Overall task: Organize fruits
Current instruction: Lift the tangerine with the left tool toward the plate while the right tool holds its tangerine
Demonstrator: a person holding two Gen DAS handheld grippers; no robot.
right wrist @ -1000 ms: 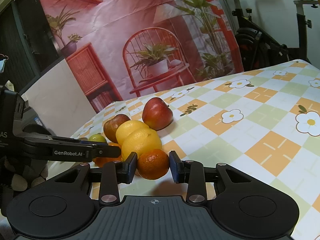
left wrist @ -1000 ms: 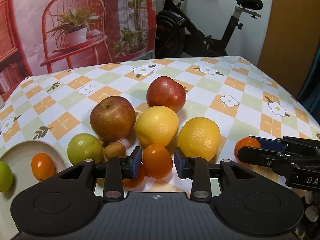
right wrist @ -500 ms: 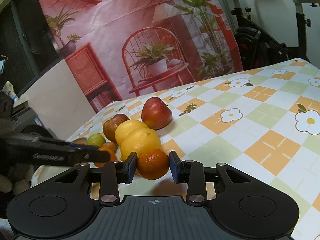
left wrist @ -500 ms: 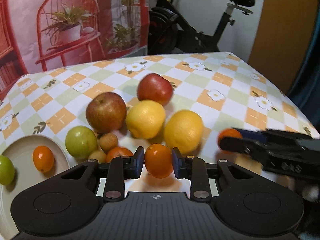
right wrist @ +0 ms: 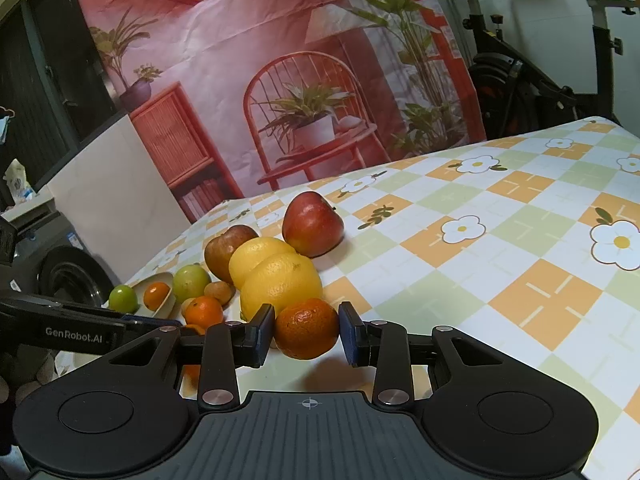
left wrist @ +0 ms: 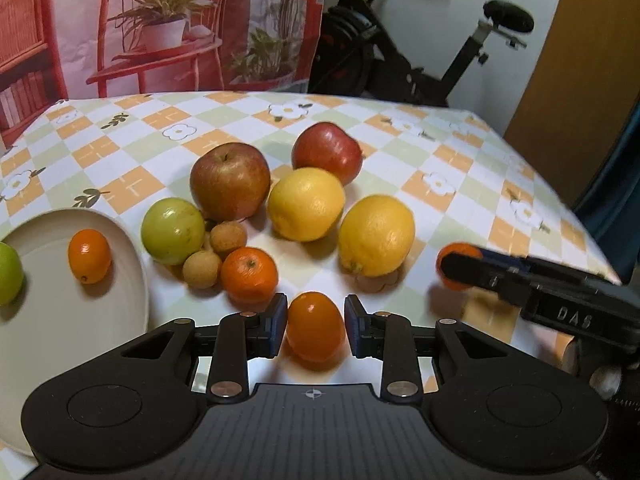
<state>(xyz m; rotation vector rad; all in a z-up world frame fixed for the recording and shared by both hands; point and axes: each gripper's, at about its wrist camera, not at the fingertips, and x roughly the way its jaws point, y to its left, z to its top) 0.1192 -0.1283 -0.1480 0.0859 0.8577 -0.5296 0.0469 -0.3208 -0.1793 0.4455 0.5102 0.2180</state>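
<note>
Left jaws: my left gripper (left wrist: 315, 326) pinched a small smooth orange fruit (left wrist: 315, 326) between its dark pads; the opening had just been shifting slightly around that fruit, which sat lifted above the checked cloth.
Right jaws: my right gripper (right wrist: 307, 329) was closed on a rough-skinned mandarin (right wrist: 307, 329), pads pressed to both its sides, just above the desk (right wrist: 460, 280).
Nearest to the left jaws: a second mandarin (left wrist: 249, 275) lay just ahead and to the left, touching two small tan round fruits (left wrist: 216, 254).
Fruit pile: a green fruit (left wrist: 173, 231), a brownish-red apple (left wrist: 230, 181), a deep red apple (left wrist: 327, 152) and two yellow citrus (left wrist: 306, 204) (left wrist: 376, 235) stood close together on the cloth.
Plate: a cream plate (left wrist: 80, 320) sat at the left edge of the desk, just beside the green fruit.
In the plate: one small orange fruit (left wrist: 89, 255) near its right rim, and a second green fruit (left wrist: 8, 274) at the picture's left edge, partly cut off.
Plate from the right view: its rim (right wrist: 160, 280) showed low behind the pile, with the same two fruits in it.
Where my hands stood: my right gripper reached in from the right of the left view, its mandarin well apart from the plate.
</note>
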